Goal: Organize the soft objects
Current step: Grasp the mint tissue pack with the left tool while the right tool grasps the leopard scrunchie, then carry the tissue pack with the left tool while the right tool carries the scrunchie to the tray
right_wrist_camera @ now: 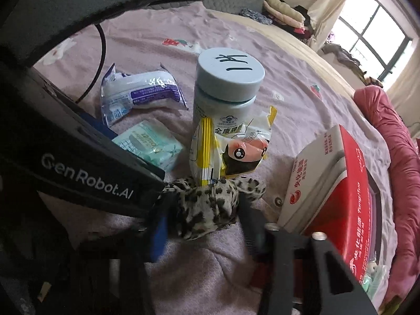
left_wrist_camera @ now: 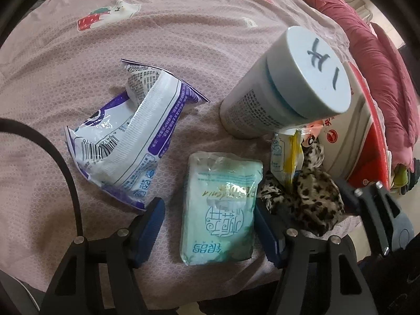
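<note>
A pale green tissue pack [left_wrist_camera: 220,210] lies on the pink bedsheet [left_wrist_camera: 183,26]. My left gripper [left_wrist_camera: 210,223] is open and straddles it; the right blue pad sits at the pack's edge and the left pad stands clear. A leopard-print cloth [right_wrist_camera: 207,207] lies bunched in front of a yellow snack packet [right_wrist_camera: 231,149]. My right gripper [right_wrist_camera: 206,225] is blurred and shut on the cloth, which fills the gap between its fingers. A crumpled purple-and-white bag [left_wrist_camera: 126,136] lies to the left of the tissue pack.
A white bottle with a pale blue lid [right_wrist_camera: 228,89] stands upright behind the snack packet. A red-and-white box [right_wrist_camera: 341,183] sits to the right, with a pink quilt [right_wrist_camera: 393,157] beyond it. A black cable [left_wrist_camera: 65,162] curves along the left.
</note>
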`<state>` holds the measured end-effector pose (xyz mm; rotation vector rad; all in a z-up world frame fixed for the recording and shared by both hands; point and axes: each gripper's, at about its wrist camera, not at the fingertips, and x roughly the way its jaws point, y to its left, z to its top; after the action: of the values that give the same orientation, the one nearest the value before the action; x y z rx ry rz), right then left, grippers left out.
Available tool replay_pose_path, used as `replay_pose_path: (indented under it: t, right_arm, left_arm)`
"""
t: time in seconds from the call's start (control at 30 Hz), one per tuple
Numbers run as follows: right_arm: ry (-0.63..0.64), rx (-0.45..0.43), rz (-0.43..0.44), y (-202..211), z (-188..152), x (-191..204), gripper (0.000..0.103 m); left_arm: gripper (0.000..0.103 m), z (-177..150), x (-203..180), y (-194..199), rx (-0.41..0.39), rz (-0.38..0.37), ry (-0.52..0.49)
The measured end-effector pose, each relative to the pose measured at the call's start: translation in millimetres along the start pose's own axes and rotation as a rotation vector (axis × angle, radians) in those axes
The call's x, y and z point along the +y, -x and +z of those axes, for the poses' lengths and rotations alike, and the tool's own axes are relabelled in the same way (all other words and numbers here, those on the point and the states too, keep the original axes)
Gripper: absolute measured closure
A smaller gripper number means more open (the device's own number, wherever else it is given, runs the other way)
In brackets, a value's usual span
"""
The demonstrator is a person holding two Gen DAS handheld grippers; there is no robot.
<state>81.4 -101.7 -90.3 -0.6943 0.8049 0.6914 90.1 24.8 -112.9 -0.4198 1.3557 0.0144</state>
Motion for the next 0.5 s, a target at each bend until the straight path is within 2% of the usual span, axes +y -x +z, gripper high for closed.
replay_pose_path:
  t: [0.07, 0.13, 0.27, 0.5]
  right_arm:
    - [-0.003, 0.003, 0.001, 4.7, -1.0, -0.5, 0.078]
    - [-0.018, 0.002, 0.006, 12.9, -4.1, 0.1, 0.083]
    - [-0.043, -0.031, 0.008, 37.3, -11.4, -4.2, 0.088]
    - [-0.174, -0.111, -0.015, 79.0, -16.1, -38.0, 0.089]
  left_arm:
    - [0.036, 0.4, -1.8, 0.1, 0.001, -0.004, 0.001]
    - [0.038, 0.3, 2.1, 2.0, 0.000, -0.007, 0.001]
    - [0.051, -3.5, -0.4, 1.9, 0.018, 0.004, -0.015]
    - [0.057, -11.9, -1.3, 15.3, -0.013, -0.031, -0.004]
